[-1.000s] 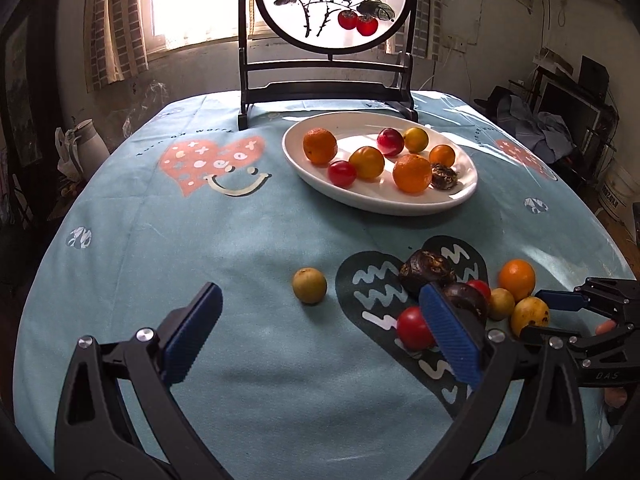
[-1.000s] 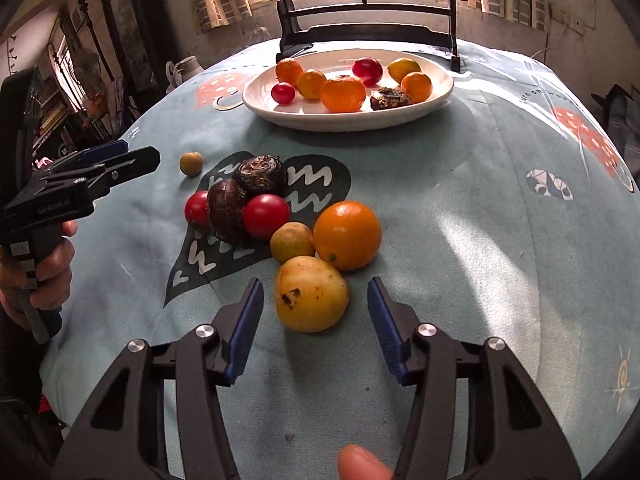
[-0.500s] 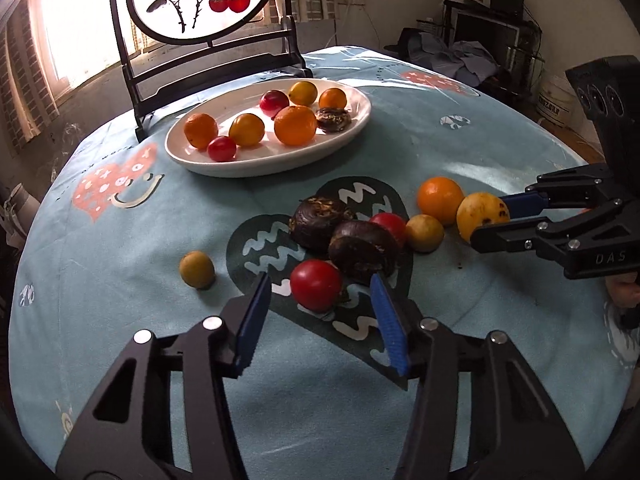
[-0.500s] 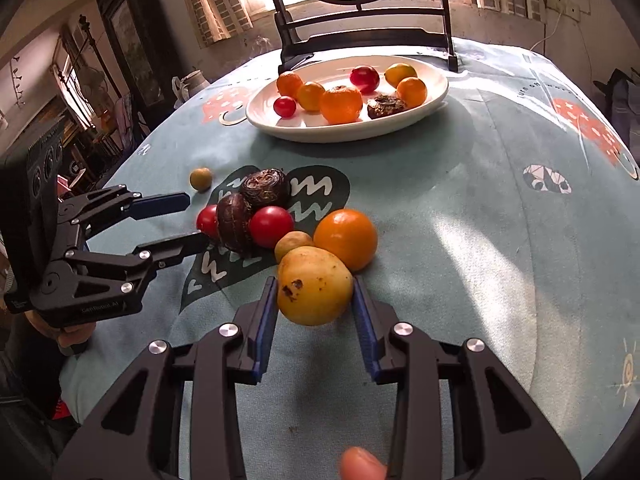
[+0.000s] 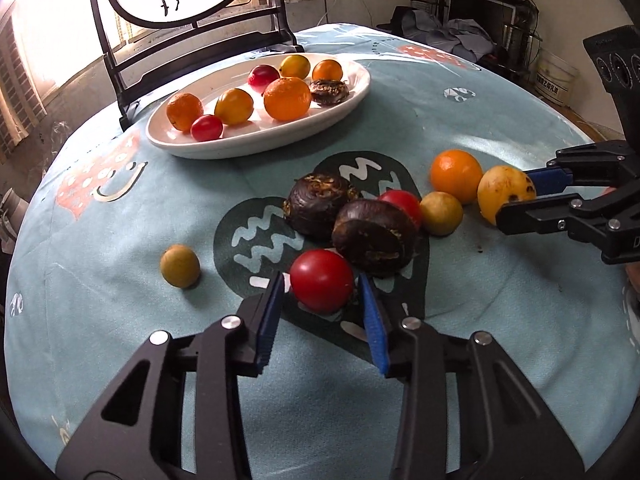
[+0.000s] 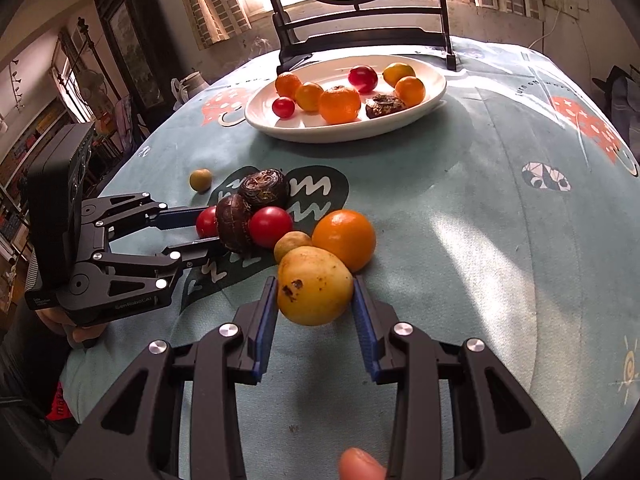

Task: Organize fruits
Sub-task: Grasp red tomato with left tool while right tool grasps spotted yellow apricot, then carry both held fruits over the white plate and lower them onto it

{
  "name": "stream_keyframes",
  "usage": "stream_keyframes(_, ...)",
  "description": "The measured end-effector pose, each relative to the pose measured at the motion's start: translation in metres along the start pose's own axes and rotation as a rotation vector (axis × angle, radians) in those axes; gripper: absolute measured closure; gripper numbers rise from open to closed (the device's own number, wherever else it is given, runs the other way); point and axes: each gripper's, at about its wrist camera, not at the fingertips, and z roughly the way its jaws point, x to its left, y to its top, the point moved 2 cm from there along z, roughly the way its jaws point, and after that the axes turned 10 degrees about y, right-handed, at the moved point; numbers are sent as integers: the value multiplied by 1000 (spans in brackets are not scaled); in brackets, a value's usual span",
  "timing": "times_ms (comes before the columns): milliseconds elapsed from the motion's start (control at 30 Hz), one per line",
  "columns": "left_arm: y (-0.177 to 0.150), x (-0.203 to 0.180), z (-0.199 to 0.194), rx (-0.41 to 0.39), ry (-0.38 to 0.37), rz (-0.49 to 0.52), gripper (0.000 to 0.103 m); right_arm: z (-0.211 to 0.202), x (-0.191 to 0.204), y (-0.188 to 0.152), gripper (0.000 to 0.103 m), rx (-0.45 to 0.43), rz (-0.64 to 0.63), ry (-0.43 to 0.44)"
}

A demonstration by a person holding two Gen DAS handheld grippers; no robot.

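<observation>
A red tomato [image 5: 320, 276] lies on the blue tablecloth at the near edge of a fruit pile. My left gripper [image 5: 320, 286] straddles it, jaws closing, with a sliver of gap at each pad. Two dark brown fruits [image 5: 376, 238], another tomato [image 5: 402, 204], a small yellow fruit [image 5: 440, 214] and an orange [image 5: 456, 176] crowd behind. My right gripper [image 6: 315, 280] is shut on a spotted yellow fruit [image 6: 314, 286] beside the orange [image 6: 344, 238]. The white plate [image 5: 256, 150] at the back holds several fruits.
A lone small yellow-green fruit [image 5: 180, 266] sits left of the pile. A black stand with a round painted panel [image 5: 192, 52] rises just behind the plate. The round table drops off on all sides. A fingertip [image 6: 360, 468] shows under my right gripper.
My left gripper swung in to the pile, rolled, and narrowed its wide jaws around the red tomato. My right gripper's pads closed onto the yellow fruit and have stayed put.
</observation>
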Motion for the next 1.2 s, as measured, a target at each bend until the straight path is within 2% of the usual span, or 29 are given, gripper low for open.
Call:
stream_keyframes(133, 1, -1, 2, -2, -6, 1, 64, -1, 0, 0, 66, -4, -1, -3)
stream_keyframes(300, 0, -1, 1, 4, -19, -13, 69, -1, -1, 0, 66, -3, -4, -3)
stream_keyframes(500, -5, 7, -10, 4, -27, -71, 70, -2, 0, 0, 66, -6, -15, 4)
stream_keyframes(667, -13, 16, -31, -31, -37, -123, 70, -1, 6, 0, 66, -9, -31, 71)
stream_keyframes(867, -15, 26, -53, -66, -48, -153, 70, -9, 19, 6, 66, -65, -55, 157)
stream_keyframes(967, -6, 33, -62, -84, -49, -150, 70, -14, 20, 14, 66, -91, -39, 172)
stream_keyframes(1033, 5, 39, -68, -100, -42, -150, 70, -16, 20, 23, 66, -107, -37, 153)
stream_keyframes(1200, 46, 52, -69, -145, 15, -140, 70, -20, 14, 64, 66, -180, -13, 119)
